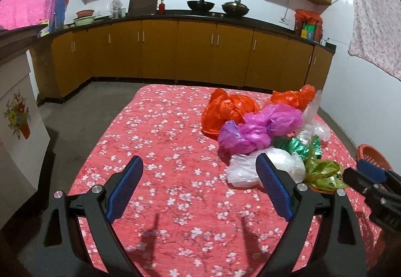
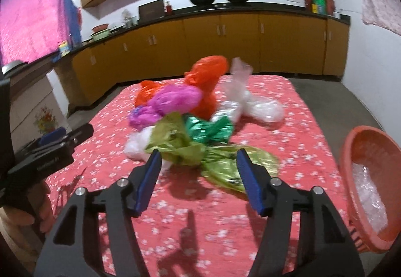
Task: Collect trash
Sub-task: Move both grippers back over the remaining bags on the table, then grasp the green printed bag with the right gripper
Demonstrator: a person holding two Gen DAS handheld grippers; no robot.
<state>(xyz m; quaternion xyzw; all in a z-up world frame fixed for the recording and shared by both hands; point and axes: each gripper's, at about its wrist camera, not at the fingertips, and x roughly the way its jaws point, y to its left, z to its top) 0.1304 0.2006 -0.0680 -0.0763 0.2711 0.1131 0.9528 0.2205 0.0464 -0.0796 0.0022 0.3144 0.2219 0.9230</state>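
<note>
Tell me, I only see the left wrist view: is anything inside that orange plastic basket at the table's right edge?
Observer: Yes. The right wrist view shows clear crinkled plastic lying inside the orange plastic basket.
Operator: Is the right gripper holding anything?
Observer: No. The right gripper is open, aimed at the yellow-green foil wrapper.
Operator: What lies beyond the orange bags?
Observer: A clear plastic bag, spread on the red floral tablecloth.
</note>
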